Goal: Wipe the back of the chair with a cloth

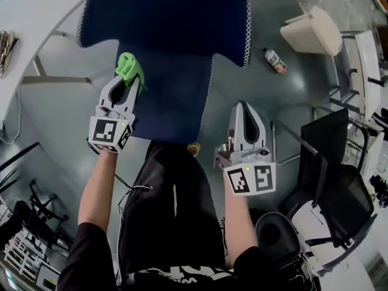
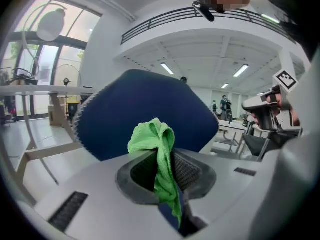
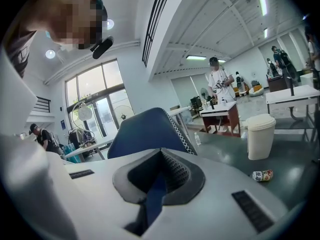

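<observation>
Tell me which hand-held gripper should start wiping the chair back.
Left. The left hand-held gripper is shut on the green cloth close to the blue chair back; the right hand-held gripper holds nothing.

The cloth [image 2: 159,144] is showing a bright green looped pile, soft and matt, microfibre by its look. The chair [image 1: 163,17] upholstery is presenting as dark blue woven fabric, matt, with white stitching running along its edges. The left claw [image 2: 162,170] and right claw [image 3: 159,176] are showing smooth matt grey plastic shells, with dark ribbed pads [image 3: 174,170] lining the inner faces. The floor [image 1: 254,83] is reading as smooth grey with a faint sheen. The bin [image 1: 312,32] is appearing as smooth cream plastic.
</observation>
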A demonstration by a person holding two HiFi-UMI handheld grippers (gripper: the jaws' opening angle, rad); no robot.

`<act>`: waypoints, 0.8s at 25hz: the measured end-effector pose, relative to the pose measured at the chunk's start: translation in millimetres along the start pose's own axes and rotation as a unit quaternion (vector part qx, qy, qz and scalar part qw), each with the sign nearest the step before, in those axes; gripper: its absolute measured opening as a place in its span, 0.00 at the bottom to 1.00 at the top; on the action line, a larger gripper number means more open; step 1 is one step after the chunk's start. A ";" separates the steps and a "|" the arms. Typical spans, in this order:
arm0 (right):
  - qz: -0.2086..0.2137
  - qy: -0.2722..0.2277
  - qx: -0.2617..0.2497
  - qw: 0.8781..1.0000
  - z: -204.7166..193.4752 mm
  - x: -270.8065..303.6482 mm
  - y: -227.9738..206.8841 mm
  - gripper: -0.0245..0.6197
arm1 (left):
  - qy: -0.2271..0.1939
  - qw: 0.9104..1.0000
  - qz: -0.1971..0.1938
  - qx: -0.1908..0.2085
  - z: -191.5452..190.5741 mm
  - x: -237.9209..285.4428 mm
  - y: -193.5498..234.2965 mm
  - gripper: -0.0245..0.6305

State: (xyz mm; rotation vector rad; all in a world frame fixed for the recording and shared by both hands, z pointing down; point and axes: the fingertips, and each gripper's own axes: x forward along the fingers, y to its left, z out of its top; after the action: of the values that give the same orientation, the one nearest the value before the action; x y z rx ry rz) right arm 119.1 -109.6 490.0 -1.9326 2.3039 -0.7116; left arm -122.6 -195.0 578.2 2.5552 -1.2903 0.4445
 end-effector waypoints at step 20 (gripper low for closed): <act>0.014 0.025 -0.005 1.000 -17.8 20.1 14.6 0.03 | 0.009 0.975 0.212 -0.059 -55.8 5.0 126.2 0.13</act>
State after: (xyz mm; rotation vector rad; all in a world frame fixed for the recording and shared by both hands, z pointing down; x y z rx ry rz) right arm 95.5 -121.4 505.5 -1.9041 2.3630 -0.7552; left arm -231.0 -252.4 641.6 2.1690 -1.8020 0.4506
